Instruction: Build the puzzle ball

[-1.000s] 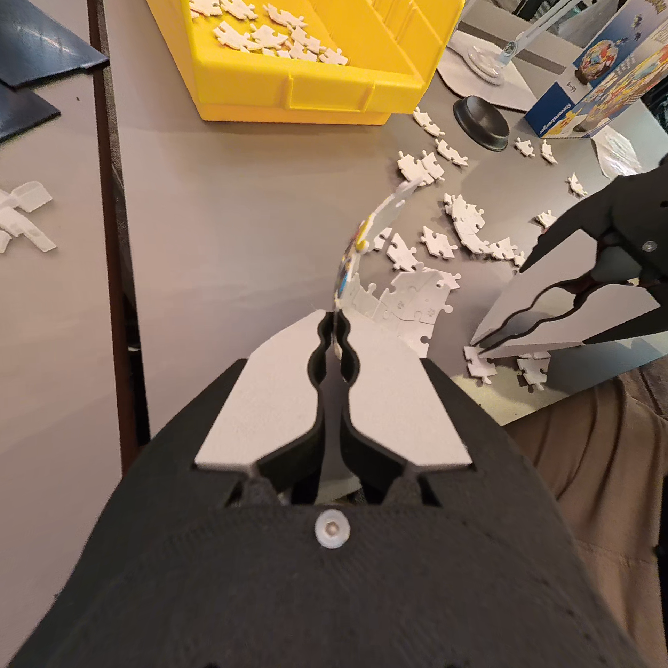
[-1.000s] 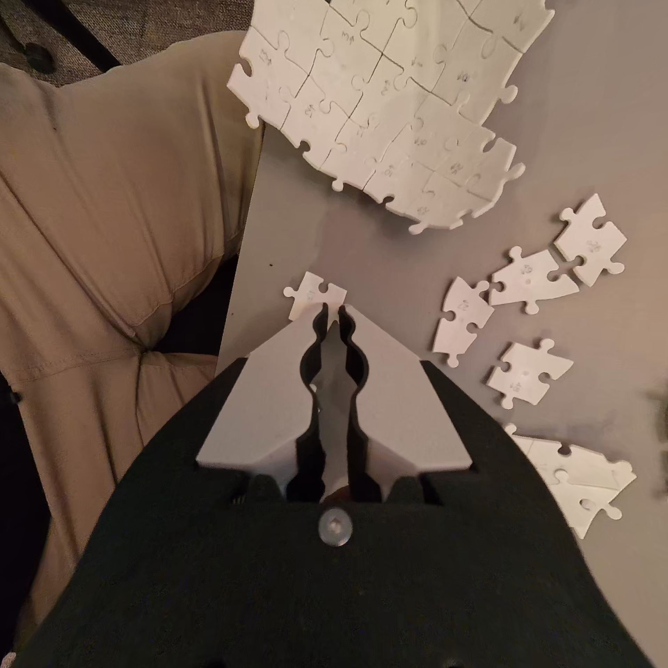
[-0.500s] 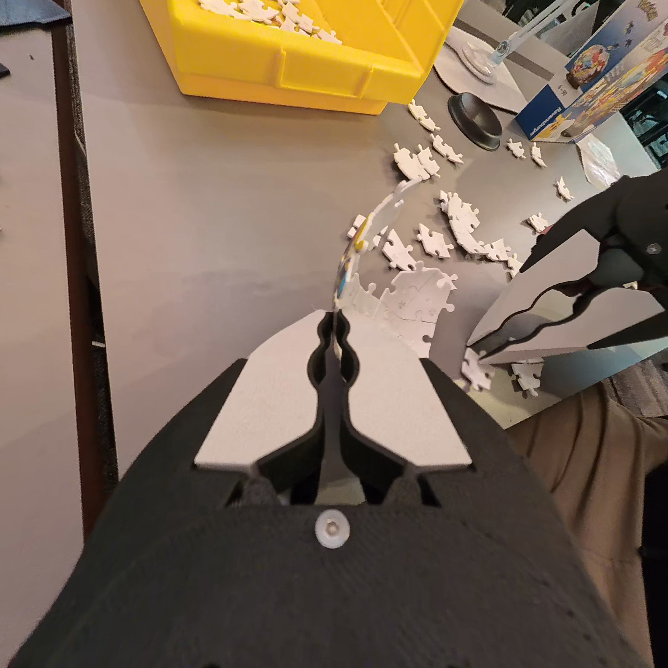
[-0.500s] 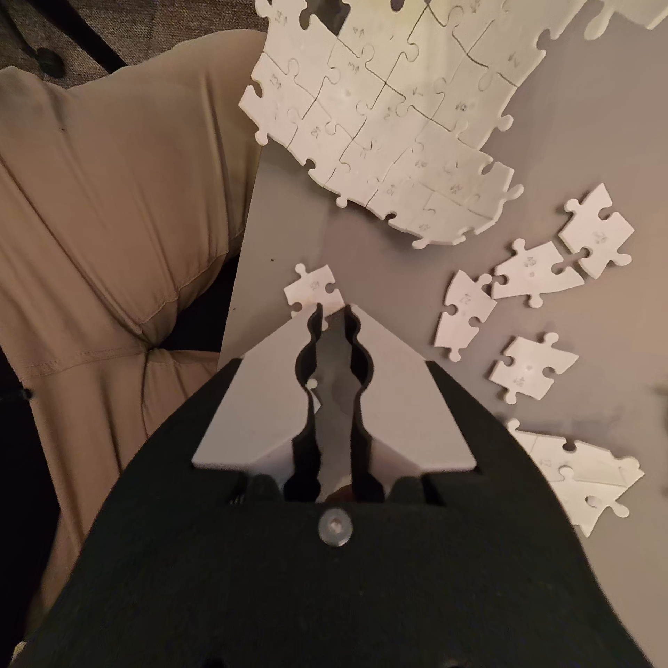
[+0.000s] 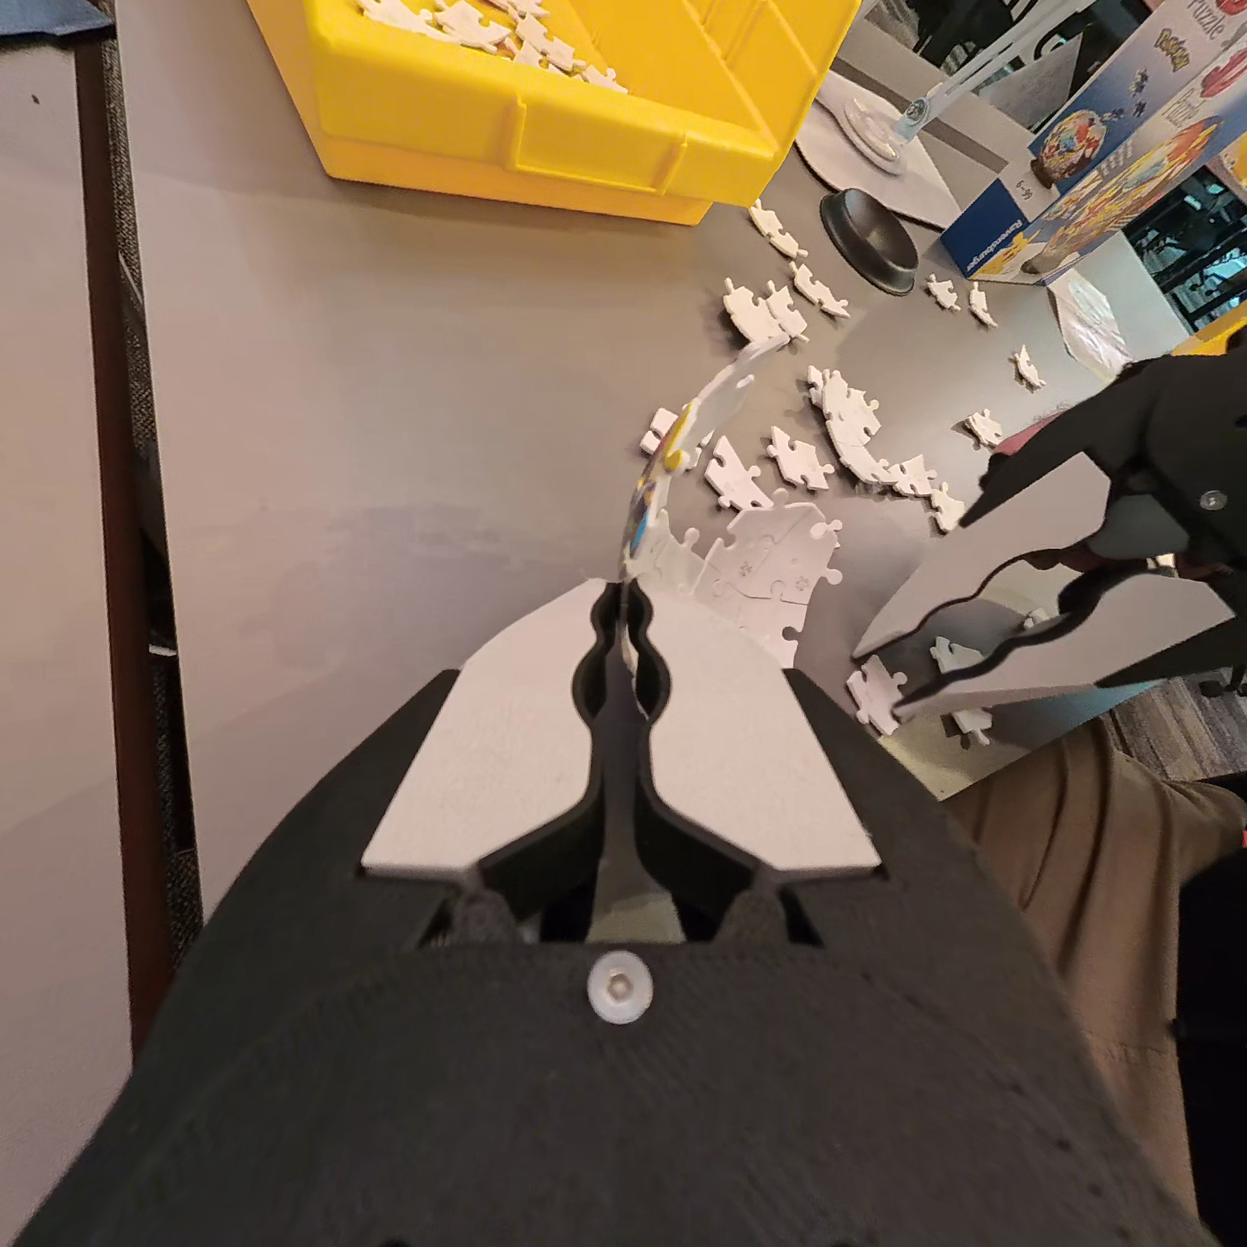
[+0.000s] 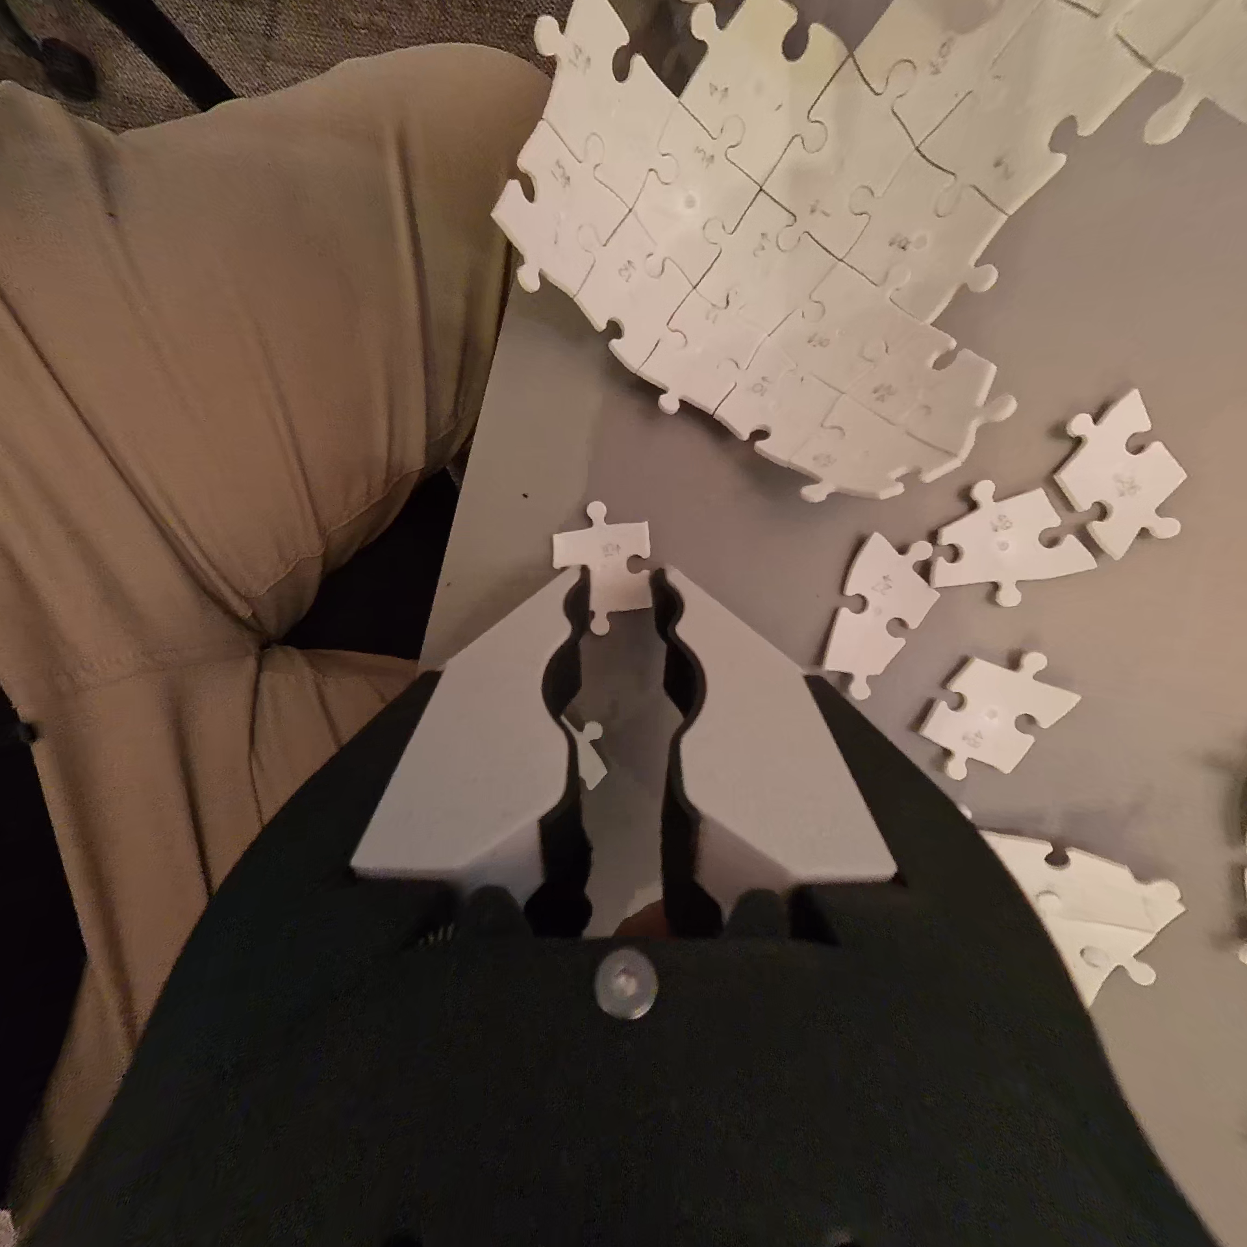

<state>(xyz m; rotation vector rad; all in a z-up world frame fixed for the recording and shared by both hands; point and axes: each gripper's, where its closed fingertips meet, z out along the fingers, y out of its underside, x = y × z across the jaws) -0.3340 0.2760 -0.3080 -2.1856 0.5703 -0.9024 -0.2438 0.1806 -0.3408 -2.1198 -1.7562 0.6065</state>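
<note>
My left gripper (image 5: 624,597) is shut on the edge of the assembled puzzle-ball section (image 5: 762,573). The section is a curved white shell with a coloured outer face, and it arcs up and away from the fingertips above the grey table (image 5: 378,418). The same section fills the top of the right wrist view (image 6: 776,256), white inner side showing. My right gripper (image 6: 617,584) is open, low over the table's front edge. A single loose white piece (image 6: 607,557) lies on the table, its near part between the fingertips. The right gripper also shows at the right of the left wrist view (image 5: 877,681).
Several loose white pieces (image 6: 999,546) lie right of my right gripper, and more (image 5: 796,465) lie behind the section. A yellow bin (image 5: 540,128) of pieces, a black stand (image 5: 870,236) and the puzzle box (image 5: 1079,182) stand at the back. A person's tan trousers (image 6: 202,405) are beside the table edge. One gripper's finger ends stand about 15 centimetres off the other's.
My right gripper's jaws have opened wider and now have the loose piece at the table edge between the fingertips. The left gripper keeps its hold on the section.
</note>
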